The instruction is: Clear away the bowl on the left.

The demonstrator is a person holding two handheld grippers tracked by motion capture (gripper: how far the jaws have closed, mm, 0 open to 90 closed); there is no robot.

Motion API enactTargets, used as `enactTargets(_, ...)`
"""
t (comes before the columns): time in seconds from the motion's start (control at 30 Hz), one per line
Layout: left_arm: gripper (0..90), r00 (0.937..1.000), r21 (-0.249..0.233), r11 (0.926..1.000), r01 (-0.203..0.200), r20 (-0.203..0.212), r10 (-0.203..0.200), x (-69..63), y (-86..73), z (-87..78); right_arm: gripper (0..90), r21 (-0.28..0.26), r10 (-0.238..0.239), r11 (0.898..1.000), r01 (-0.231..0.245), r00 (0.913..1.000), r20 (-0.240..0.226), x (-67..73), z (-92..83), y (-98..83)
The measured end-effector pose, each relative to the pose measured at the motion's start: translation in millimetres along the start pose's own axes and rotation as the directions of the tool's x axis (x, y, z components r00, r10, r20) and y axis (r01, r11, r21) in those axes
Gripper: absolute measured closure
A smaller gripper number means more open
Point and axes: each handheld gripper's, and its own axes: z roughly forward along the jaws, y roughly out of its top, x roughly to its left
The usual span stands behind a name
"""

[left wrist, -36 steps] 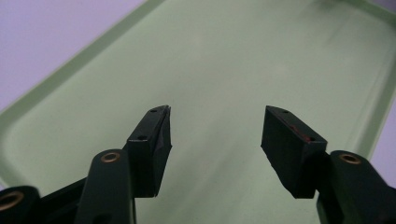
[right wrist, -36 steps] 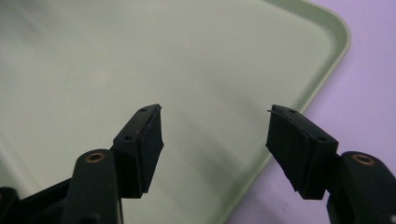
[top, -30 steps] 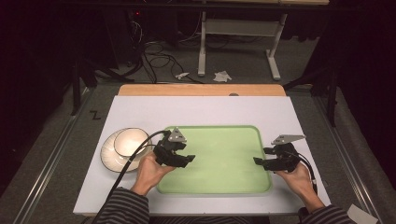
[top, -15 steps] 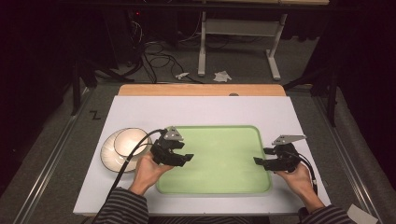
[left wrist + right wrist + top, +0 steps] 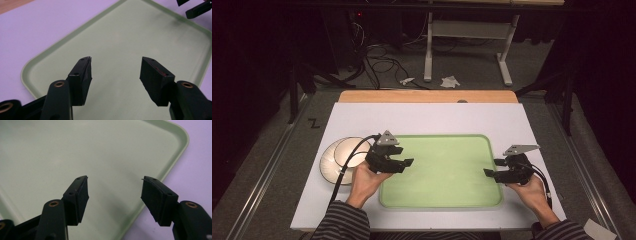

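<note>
nothing is moved yet: the green tray (image 5: 442, 170) is bare, the stacked plates (image 5: 337, 159) sit at the bench's left edge, left gripper (image 5: 404, 163) and right gripper (image 5: 492, 169) both open, holding nothing.

You have one green tray (image 5: 442, 200) on the table, two stacked white plates (image 5: 332, 165) just left of that tray, and two grippers, one at each tray side.

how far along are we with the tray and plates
Barely begun. Nothing looks done: the green tray lies bare, and the stacked white plates sit beside it on the white board. In hand: nothing; the left tool and right tool hover open over the tray's edges. Everything remains.
</note>
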Motion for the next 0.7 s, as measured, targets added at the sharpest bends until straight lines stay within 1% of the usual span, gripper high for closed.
enactTargets(0.07, 42.7, 1.0000, -0.007, 1.0000, 0.000, -0.003, 0.000, 1.4, 1.8, -1.8, 39.9, 0.001, 0.005, 1.000, -0.005, 1.0000, 0.001, 0.5, 0.3, 0.0)
enactTargets(0.17, 42.7, 0.9993, -0.023, 0.9991, 0.036, -0.004, -0.036, 3.9, 5.8, -4.0, 39.9, 0.004, 0.007, 1.000, -0.007, 1.0000, 0.000, 0.8, 0.5, 0.1)
enactTargets(0.2, 42.8, 0.9991, -0.026, 0.9988, 0.040, -0.008, -0.041, 4.4, 6.6, -4.4, 39.9, -0.002, -0.002, 1.000, 0.002, 1.0000, 0.001, 0.1, 0.3, 0.0)
enactTargets(0.23, 42.8, 0.9988, -0.033, 0.9984, 0.046, -0.017, -0.046, 5.6, 7.8, -4.8, 40.0, 0.001, 0.001, 1.000, -0.001, 1.0000, -0.001, 0.1, -0.1, 0.0)
enactTargets(0.4, 42.7, 0.9984, -0.034, 0.9984, 0.046, -0.032, -0.047, 8.2, 9.3, -6.1, 40.0, 0.001, 0.003, 1.000, -0.003, 1.0000, 0.001, 0.3, 0.3, 0.0)
enactTargets(0.47, 42.1, 0.9976, -0.034, 0.9980, 0.054, -0.041, -0.056, 9.3, 10.8, -6.7, 40.0, 0.005, 0.003, 1.000, -0.003, 1.0000, 0.000, 0.4, 0.4, 0.0)
enactTargets(0.6, 40.0, 0.9966, -0.022, 0.9983, 0.054, -0.060, -0.056, 13.4, 13.6, -9.0, 40.0, 0.003, 0.003, 1.000, -0.003, 1.0000, 0.002, 0.4, 0.3, 0.0)
enactTargets(0.63, 40.3, 0.9944, -0.020, 0.9967, 0.079, -0.070, -0.080, 15.5, 15.5, -9.4, 39.9, 0.005, 0.001, 1.000, -0.002, 1.0000, 0.001, 0.1, 0.3, 0.1)
enactTargets(0.67, 41.7, 0.9944, -0.020, 0.9967, 0.079, -0.070, -0.080, 15.5, 15.5, -9.4, 39.9, 0.004, 0.002, 1.000, -0.002, 1.0000, 0.001, 0.2, 0.4, 0.1)
enactTargets(0.7, 42.9, 0.9910, -0.006, 0.9952, 0.097, -0.092, -0.097, 17.8, 16.8, -9.5, 40.0, 0.002, 0.003, 1.000, -0.003, 1.0000, 0.000, 0.5, 0.5, 0.1)
